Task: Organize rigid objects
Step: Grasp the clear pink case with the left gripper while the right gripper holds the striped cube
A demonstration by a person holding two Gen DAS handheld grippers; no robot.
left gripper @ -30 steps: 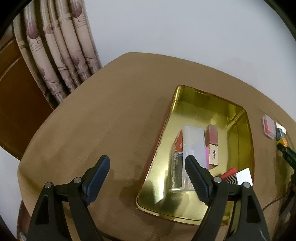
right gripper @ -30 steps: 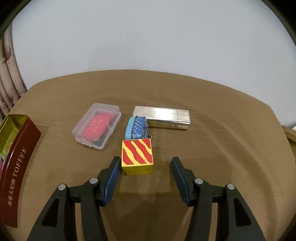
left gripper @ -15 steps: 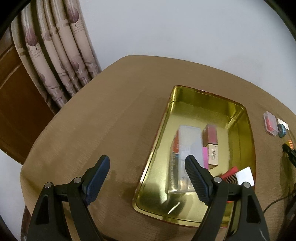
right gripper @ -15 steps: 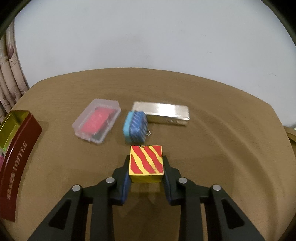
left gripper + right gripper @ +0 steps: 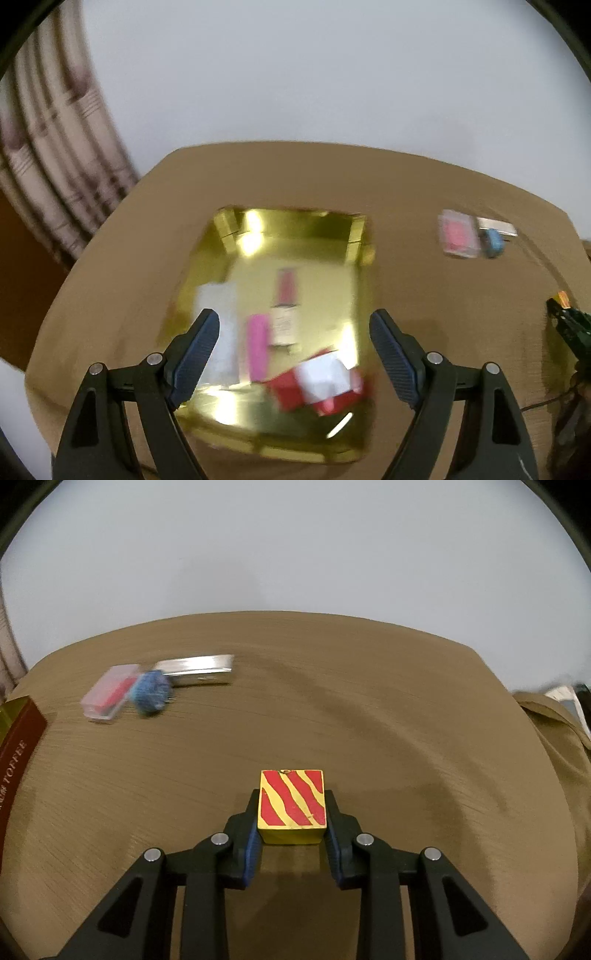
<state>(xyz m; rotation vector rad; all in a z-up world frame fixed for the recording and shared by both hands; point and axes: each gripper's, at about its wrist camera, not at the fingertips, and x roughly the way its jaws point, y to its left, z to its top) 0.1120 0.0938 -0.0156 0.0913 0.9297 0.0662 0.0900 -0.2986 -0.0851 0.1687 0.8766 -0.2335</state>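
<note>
The right gripper (image 5: pixel 291 843) is clamped on the red-and-yellow striped block (image 5: pixel 291 806) above the brown table (image 5: pixel 369 709), while the left gripper (image 5: pixel 293 354), fingers wide apart and holding nothing, hangs over the gold tin (image 5: pixel 314 229) farther left.

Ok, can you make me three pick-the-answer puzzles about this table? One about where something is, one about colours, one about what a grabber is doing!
1. Where is the blue thing?
A. in the tin
B. on the table, beside the clear case
C. in a gripper

2. What colours are the block's stripes?
A. red and yellow
B. green and white
C. black and pink

3. What is the right gripper doing?
A. hanging open
B. gripping the silver box
C. gripping the block

Answers: 1 B, it lies on the cloth touching the case. 2 A, its top shows them. 3 C, both pads press its sides.
</note>
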